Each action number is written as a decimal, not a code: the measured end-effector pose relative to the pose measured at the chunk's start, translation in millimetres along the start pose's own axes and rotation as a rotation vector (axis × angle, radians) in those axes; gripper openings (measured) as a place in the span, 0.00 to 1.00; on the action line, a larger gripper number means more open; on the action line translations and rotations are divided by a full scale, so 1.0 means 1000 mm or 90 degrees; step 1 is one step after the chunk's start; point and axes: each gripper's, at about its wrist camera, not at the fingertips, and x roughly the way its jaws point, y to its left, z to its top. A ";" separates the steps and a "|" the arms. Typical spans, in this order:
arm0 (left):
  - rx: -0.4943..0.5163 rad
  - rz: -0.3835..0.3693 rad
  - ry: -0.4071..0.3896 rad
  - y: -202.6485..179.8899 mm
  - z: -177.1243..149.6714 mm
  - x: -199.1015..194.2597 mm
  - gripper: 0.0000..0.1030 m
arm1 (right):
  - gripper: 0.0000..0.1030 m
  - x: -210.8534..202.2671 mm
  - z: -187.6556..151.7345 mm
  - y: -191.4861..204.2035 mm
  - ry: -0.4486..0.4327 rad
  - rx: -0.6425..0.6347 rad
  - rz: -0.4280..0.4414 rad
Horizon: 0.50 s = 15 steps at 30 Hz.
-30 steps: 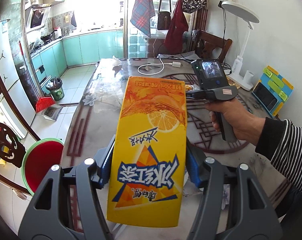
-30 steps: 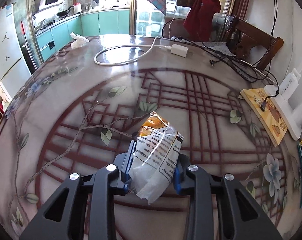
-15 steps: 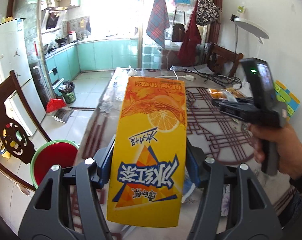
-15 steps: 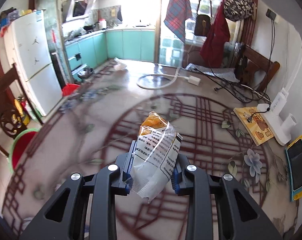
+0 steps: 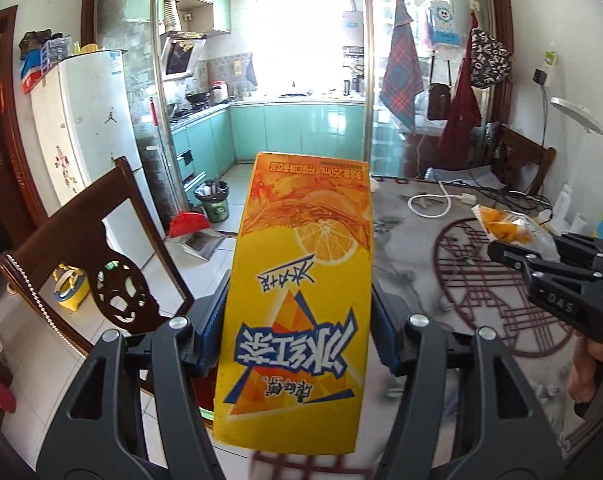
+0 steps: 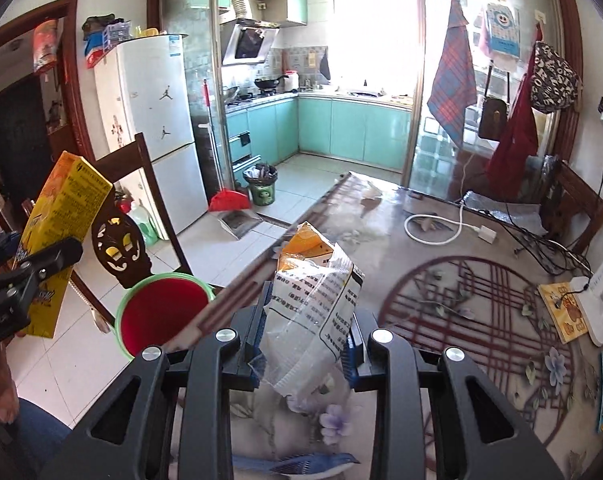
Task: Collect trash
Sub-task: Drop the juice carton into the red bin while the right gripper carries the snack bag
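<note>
Here left hand-held gripper was clamped on yellow tea carton at frame centre; right hand-held gripper pinched snack wrapper. Both seemed raised for dropping into red bin, lower left, beside tabletop.

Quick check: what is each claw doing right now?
Left claw: closed on the orange drink carton.
Right claw: closed on the clear snack wrapper.
</note>
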 end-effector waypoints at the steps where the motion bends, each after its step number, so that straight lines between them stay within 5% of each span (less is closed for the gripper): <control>1: -0.004 0.010 0.004 0.011 0.001 0.003 0.57 | 0.28 0.002 0.003 0.010 -0.001 -0.007 0.007; 9: -0.032 0.058 0.036 0.073 -0.019 0.033 0.57 | 0.28 0.026 0.018 0.085 0.002 -0.067 0.053; 15: -0.058 0.045 0.064 0.104 -0.035 0.063 0.57 | 0.28 0.049 0.025 0.122 0.012 -0.086 0.070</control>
